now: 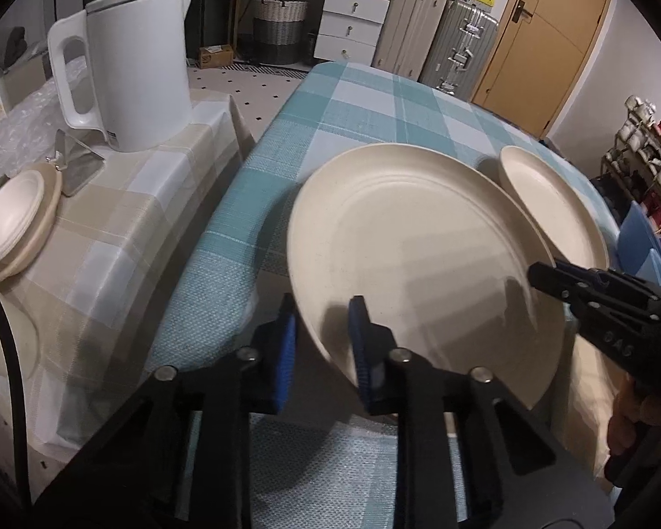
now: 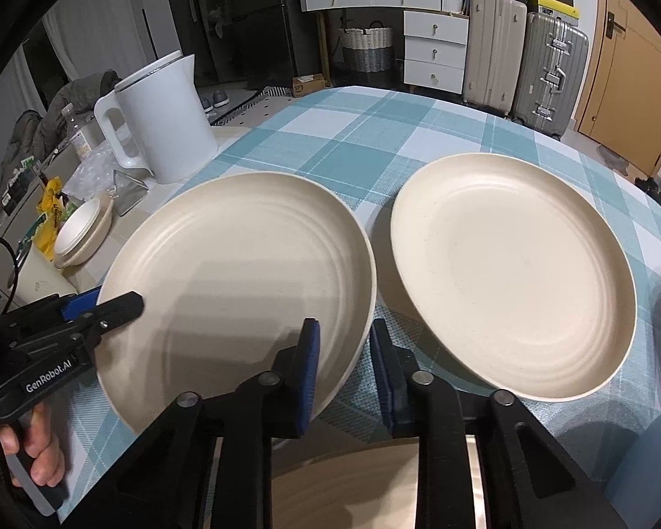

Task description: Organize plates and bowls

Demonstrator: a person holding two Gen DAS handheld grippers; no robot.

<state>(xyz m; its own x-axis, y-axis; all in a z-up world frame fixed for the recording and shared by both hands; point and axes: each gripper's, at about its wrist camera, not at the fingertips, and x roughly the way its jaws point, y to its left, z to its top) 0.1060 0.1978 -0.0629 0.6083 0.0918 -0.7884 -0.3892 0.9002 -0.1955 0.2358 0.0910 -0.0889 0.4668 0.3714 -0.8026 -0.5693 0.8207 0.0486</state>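
Two cream plates lie on the teal checked table (image 2: 374, 132). The nearer plate (image 1: 418, 255) (image 2: 242, 291) is tilted up off the cloth. My left gripper (image 1: 324, 322) (image 2: 105, 304) has its jaws astride that plate's left rim. My right gripper (image 2: 343, 339) (image 1: 546, 275) straddles its right rim, with a gap showing at the pads. The second plate (image 2: 515, 273) (image 1: 551, 211) lies flat to the right, untouched. A stack of small cream bowls on a plate (image 1: 15, 225) (image 2: 81, 231) sits on the beige side table.
A white electric kettle (image 1: 132, 66) (image 2: 163, 119) stands on the beige checked side table (image 1: 123, 220), with a metal stand (image 1: 77, 163) beside the bowls. Suitcases (image 2: 520, 57), white drawers and a basket stand beyond the table's far edge.
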